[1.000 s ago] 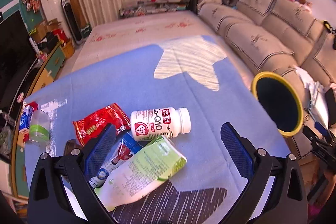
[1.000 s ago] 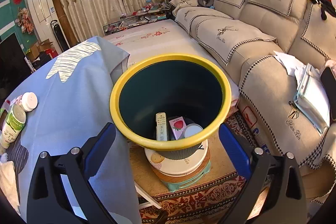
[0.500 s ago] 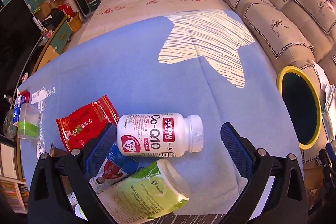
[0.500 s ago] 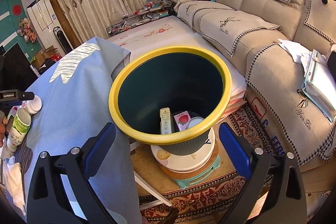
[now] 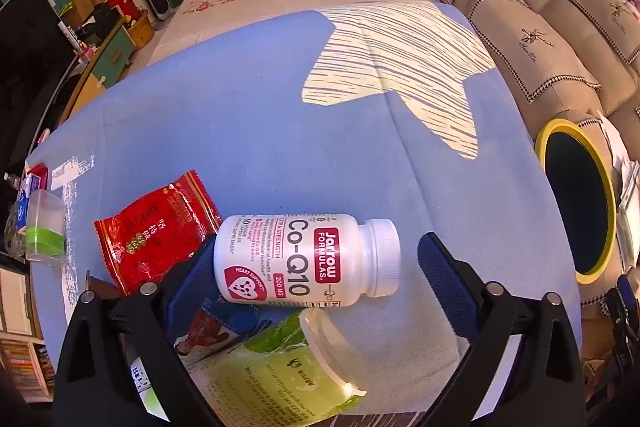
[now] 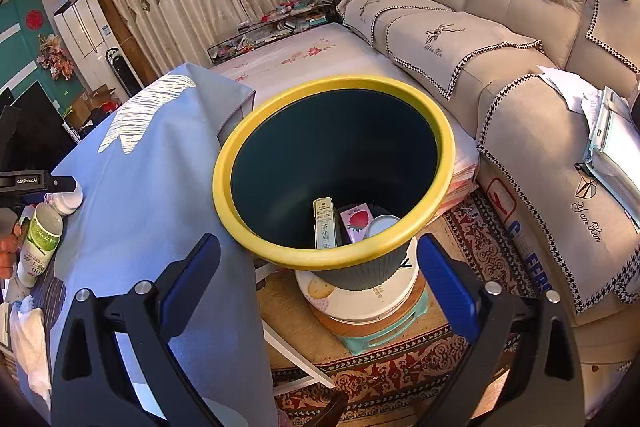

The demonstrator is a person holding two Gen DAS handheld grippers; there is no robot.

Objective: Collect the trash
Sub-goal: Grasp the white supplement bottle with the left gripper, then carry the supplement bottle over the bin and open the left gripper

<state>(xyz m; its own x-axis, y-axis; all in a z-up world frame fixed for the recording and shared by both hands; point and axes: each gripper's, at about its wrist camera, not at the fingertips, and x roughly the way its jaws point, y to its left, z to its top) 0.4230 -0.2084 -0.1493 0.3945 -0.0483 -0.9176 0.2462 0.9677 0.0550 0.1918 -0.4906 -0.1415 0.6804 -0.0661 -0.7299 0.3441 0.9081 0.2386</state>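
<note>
A white Co-Q10 pill bottle [image 5: 304,261] lies on its side on the blue tablecloth [image 5: 256,131]. My left gripper [image 5: 316,267] is open with the bottle between its fingers, not gripped. A red snack packet [image 5: 154,227], a blue wrapper [image 5: 208,327] and a green-labelled bottle [image 5: 272,379] lie beside it. My right gripper [image 6: 316,267] is open and empty, just above the yellow-rimmed dark bin [image 6: 448,155]. The bin holds a narrow carton [image 6: 325,223], a strawberry box [image 6: 356,221] and a white lid. The bin also shows at the right of the left wrist view [image 5: 608,211].
A clear box with a green lid [image 5: 42,227] stands at the table's left edge. A beige sofa [image 6: 520,43] runs along the right. The bin stands on stacked stools [image 6: 372,315] on a patterned rug [image 6: 400,379]. White tissue [image 6: 28,343] lies at the table's near corner.
My left gripper has moved forward and down over the table, so the pill bottle now lies between its fingers. My right gripper has risen and drawn back slightly from the bin.
</note>
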